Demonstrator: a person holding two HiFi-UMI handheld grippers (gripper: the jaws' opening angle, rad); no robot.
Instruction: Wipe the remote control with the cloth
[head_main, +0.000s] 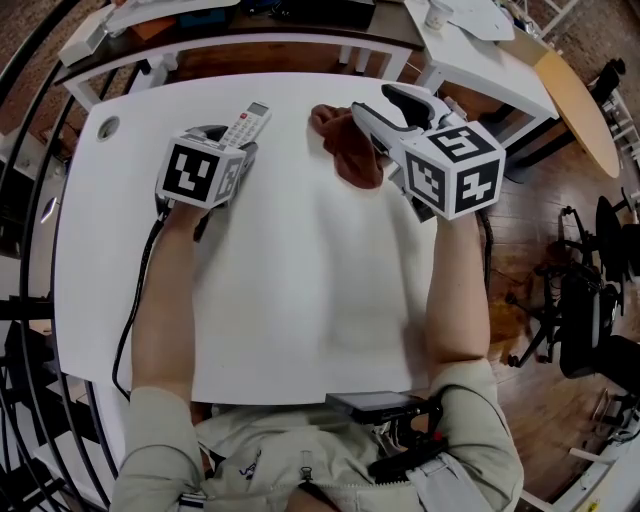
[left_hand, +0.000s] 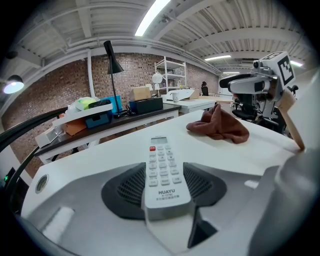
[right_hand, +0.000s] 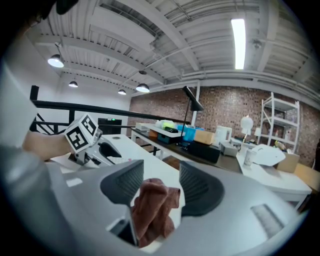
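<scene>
A white remote control (head_main: 246, 124) lies on the white table (head_main: 300, 300) at the far left, its display end pointing away from me. My left gripper (head_main: 238, 146) is shut on its near end, and in the left gripper view both dark pads press the sides of the remote (left_hand: 162, 172). A rust-brown cloth (head_main: 346, 152) lies crumpled at the far middle of the table. My right gripper (head_main: 390, 112) straddles it with the jaws open. In the right gripper view the cloth (right_hand: 152, 210) leans on the left pad and stands clear of the right pad.
A dark bench (left_hand: 125, 117) with boxes and a black lamp (left_hand: 112, 60) runs behind the table. A white desk (head_main: 480, 45) and a wooden tabletop (head_main: 580, 100) stand at the back right. A dark device (head_main: 375, 405) sits at the table's front edge. A cable (head_main: 135, 300) trails off the left side.
</scene>
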